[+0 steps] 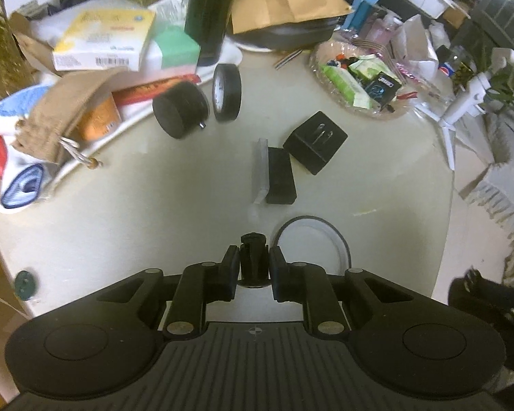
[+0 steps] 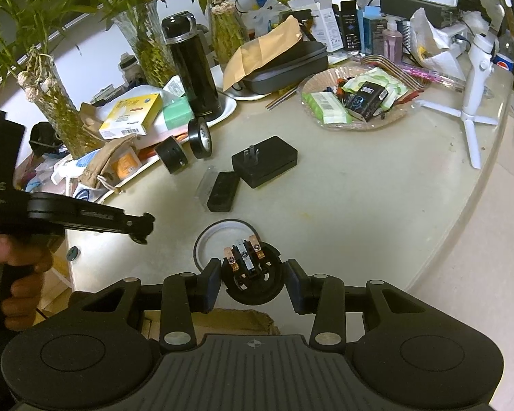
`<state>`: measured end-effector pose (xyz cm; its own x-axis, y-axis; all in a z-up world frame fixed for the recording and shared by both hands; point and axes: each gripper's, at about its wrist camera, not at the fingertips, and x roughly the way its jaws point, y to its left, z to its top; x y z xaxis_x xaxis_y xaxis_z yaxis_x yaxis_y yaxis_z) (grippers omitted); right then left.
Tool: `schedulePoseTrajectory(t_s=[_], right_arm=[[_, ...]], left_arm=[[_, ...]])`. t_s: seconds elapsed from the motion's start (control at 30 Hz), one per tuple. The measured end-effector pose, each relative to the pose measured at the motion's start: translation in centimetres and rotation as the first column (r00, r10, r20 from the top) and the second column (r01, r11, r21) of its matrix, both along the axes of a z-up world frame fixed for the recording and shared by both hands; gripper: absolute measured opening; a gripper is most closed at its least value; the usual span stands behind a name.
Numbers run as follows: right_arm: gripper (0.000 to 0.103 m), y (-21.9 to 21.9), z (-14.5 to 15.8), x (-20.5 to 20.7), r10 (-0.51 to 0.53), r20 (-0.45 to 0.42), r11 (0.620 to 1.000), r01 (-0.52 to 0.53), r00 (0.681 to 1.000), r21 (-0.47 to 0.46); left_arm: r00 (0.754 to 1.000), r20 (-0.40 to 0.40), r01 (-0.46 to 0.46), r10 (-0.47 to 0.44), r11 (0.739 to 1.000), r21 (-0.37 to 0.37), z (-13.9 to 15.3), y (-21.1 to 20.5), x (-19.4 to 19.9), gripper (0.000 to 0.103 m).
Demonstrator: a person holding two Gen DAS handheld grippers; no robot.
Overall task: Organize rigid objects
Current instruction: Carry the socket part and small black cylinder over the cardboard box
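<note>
My left gripper [image 1: 253,269] is shut on a small black screw mount [image 1: 253,257], held above the table; it also shows from the side in the right wrist view [image 2: 142,227]. My right gripper [image 2: 253,279] is shut on a round black socket part [image 2: 252,274] with copper contacts, above a round lid [image 2: 222,236]. On the table lie a black power adapter [image 2: 264,161], a flat black block [image 2: 223,191] beside a clear strip [image 2: 206,183], a black cylinder [image 2: 171,154] and a tape roll [image 2: 200,138]. The lid [image 1: 311,243], adapter [image 1: 315,142], block [image 1: 281,179], cylinder [image 1: 181,109] and roll [image 1: 227,92] also show in the left wrist view.
A glass dish [image 2: 359,99] of packets sits at the back right beside a white tripod [image 2: 473,102]. A black flask [image 2: 192,72], boxes, a burlap pouch [image 2: 104,162] and plant vases crowd the left and back. The table edge [image 2: 462,226] curves round on the right.
</note>
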<state>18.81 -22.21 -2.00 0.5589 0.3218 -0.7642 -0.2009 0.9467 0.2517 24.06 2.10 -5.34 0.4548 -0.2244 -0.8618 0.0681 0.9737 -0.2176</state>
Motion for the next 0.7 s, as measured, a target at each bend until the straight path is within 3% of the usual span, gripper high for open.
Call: schedulePoseTrajectory(t_s=[0.4, 0.7], right_arm=[[0.043, 1.1, 0.0, -0.6, 0.049, 0.015, 0.998, -0.049, 0.999, -0.030], [0.043, 2.3, -0.1, -1.3, 0.084, 0.002, 0.996, -0.084, 0.996, -0.041]], left_arm=[[0.997, 0.066, 0.046, -0.049, 0.998, 0.046, 2.5, 0.3, -5.5, 0.019], [0.996, 0.047, 0.069, -0.070, 0.997, 0.031, 2.3, 0.7, -8.2, 0.019]])
